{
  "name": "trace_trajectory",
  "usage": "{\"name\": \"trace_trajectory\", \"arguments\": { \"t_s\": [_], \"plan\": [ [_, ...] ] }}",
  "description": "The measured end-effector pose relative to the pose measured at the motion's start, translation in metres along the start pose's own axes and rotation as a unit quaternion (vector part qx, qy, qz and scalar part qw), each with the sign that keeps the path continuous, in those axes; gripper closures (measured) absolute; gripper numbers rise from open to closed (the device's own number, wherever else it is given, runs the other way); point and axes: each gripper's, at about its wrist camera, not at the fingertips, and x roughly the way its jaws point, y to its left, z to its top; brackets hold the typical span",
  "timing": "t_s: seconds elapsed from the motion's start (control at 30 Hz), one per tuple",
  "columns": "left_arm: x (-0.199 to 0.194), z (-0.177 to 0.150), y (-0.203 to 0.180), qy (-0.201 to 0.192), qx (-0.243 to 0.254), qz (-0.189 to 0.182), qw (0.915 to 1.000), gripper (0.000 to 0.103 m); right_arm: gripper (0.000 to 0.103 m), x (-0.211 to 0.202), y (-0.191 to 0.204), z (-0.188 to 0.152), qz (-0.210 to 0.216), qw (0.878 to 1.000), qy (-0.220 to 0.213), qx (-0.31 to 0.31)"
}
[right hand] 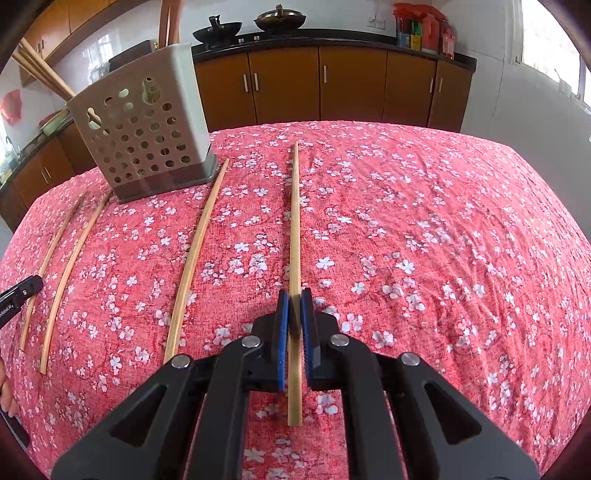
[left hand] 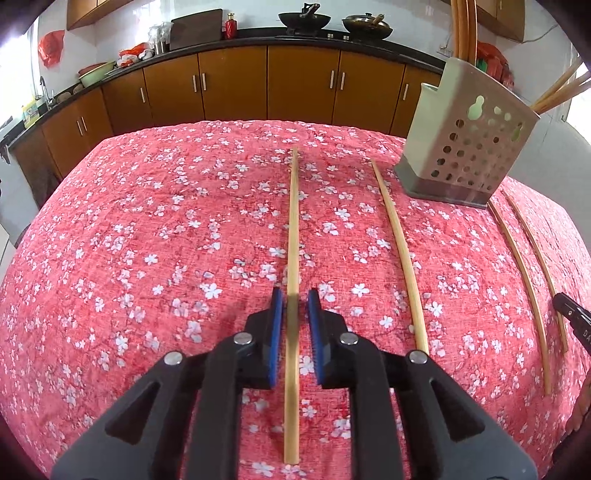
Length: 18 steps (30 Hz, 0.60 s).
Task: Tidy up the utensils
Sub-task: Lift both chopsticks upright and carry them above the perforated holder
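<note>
Several bamboo chopsticks lie side by side on a red floral tablecloth (left hand: 147, 221). In the left wrist view my left gripper (left hand: 295, 295) straddles one chopstick (left hand: 293, 221); its blue pads (left hand: 277, 306) stand a little off the wood on both sides, so it is open. In the right wrist view my right gripper (right hand: 294, 295) is shut on another chopstick (right hand: 294, 221), low on the cloth. A beige perforated utensil holder (left hand: 465, 147) (right hand: 144, 140) stands at the back with chopsticks in it. Each gripper's tip shows at the edge of the other's view: the right gripper (left hand: 570, 312), the left gripper (right hand: 22, 291).
Loose chopsticks (left hand: 402, 258) (left hand: 517, 277) (right hand: 192, 258) lie between the two grippers. Behind the table runs a counter with brown cabinets (left hand: 236, 85), woks (left hand: 303, 20) and a basin (left hand: 94, 72). A hand (right hand: 5, 391) shows at the left edge.
</note>
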Motion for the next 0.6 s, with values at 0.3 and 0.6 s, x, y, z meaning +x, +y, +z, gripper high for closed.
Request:
{"name": "trace_trajectory", "arguments": {
  "t_s": [0.3, 0.6],
  "plan": [
    [-0.0005, 0.0004, -0.0026, 0.0, -0.006, -0.004, 1.0, 0.087, 0.095, 0.0002, -0.0008, 0.0008, 0.005, 1.0, 0.0, 0.005],
    [-0.0006, 0.0006, -0.0024, 0.0, -0.008, -0.006, 0.9999, 0.087, 0.095, 0.0004, -0.0011, 0.0007, 0.005, 1.0, 0.0, 0.004]
  ]
}}
